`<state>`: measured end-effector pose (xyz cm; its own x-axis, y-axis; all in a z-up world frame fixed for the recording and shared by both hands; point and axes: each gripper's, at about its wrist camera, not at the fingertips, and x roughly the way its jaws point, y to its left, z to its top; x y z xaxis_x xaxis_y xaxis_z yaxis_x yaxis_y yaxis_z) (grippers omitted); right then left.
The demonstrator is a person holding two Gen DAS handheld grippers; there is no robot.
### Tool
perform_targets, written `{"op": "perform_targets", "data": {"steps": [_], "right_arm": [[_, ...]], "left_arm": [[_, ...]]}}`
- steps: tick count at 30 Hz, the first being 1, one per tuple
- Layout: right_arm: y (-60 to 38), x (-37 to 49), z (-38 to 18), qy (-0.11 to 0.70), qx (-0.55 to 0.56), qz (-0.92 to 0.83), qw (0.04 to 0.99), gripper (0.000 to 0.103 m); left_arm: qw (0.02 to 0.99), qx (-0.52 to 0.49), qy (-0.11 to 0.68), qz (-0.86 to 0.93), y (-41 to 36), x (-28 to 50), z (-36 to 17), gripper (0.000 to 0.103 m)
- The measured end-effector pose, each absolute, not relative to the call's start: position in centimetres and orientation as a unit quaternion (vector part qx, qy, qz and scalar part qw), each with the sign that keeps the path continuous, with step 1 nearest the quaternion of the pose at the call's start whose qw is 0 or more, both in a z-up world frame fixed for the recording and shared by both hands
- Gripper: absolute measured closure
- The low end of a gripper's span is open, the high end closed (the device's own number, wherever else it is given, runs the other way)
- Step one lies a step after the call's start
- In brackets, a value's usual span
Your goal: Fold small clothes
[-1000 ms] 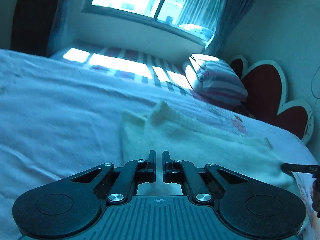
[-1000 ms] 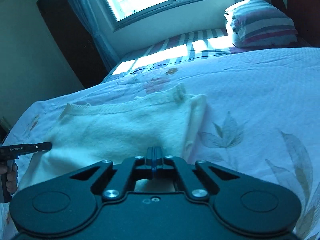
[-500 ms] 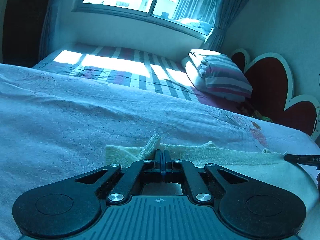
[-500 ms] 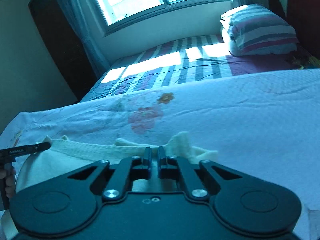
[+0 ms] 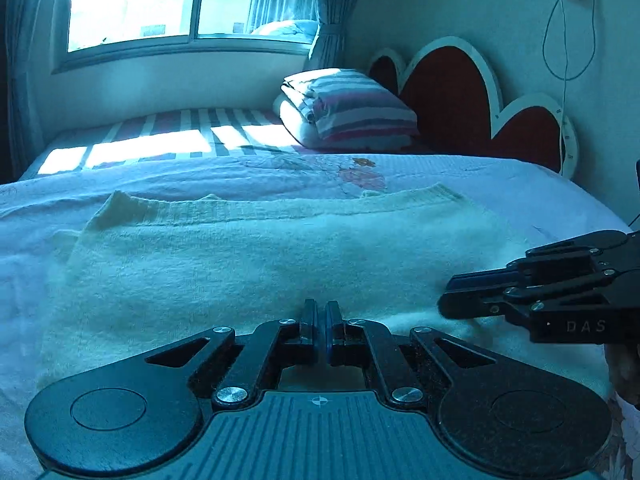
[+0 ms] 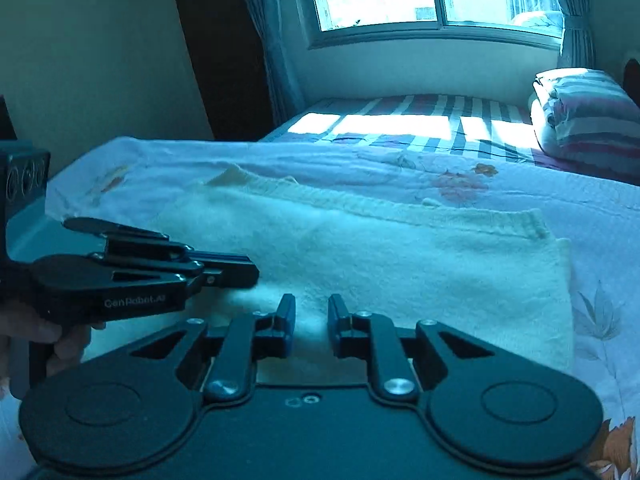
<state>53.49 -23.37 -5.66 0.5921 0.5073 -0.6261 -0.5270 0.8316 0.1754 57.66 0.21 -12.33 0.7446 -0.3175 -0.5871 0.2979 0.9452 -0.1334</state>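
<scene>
Garments: one cream knit top, flat on bedspread
Left gripper: fingers pressed together (nothing visibly pinched)
Right gripper: fingers just opening, spread over knit
Pillows: one, striped

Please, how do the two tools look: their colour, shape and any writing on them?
Both are black. The left tool has two round side discs, silver screws and a ribbed body. The right tool has blue pads; its side reads "DAS". The left tool's side has small pale lettering.
</scene>
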Motion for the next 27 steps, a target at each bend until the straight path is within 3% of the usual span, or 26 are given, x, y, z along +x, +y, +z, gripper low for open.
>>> {"op": "perform_targets", "data": {"steps": [7, 10, 17, 21, 27], "right_arm": [[-31.6, 52.9, -5.5, 0.355, 0.017, 0.203, 0.912, 0.091], [-31.5, 50.1, -3.6, 0.337, 0.019, 0.198, 0.92, 0.08], [-22.5, 43.8, -5.2, 0.356, -0.004, 0.287, 0.89, 0.082], [-25.0, 42.4, -6.3, 0.35, -0.041, 0.24, 0.904, 0.083], [-31.2, 41.7, -5.3, 0.358, 0.01, 0.208, 0.91, 0.082]], "left_arm": [[0.943, -0.074, 0.315, -0.08, 8.2, 53.4, -11.7, 0.099], [0.949, -0.09, 0.29, -0.089, 7.2, 50.2, -9.6, 0.099], [0.935, -0.03, 0.332, -0.123, 1.3, 46.8, -12.0, 0.099], [0.939, -0.067, 0.328, -0.075, 6.3, 43.5, -13.2, 0.099], [0.938, -0.139, 0.316, -0.006, 11.0, 40.4, -12.3, 0.099]]}}
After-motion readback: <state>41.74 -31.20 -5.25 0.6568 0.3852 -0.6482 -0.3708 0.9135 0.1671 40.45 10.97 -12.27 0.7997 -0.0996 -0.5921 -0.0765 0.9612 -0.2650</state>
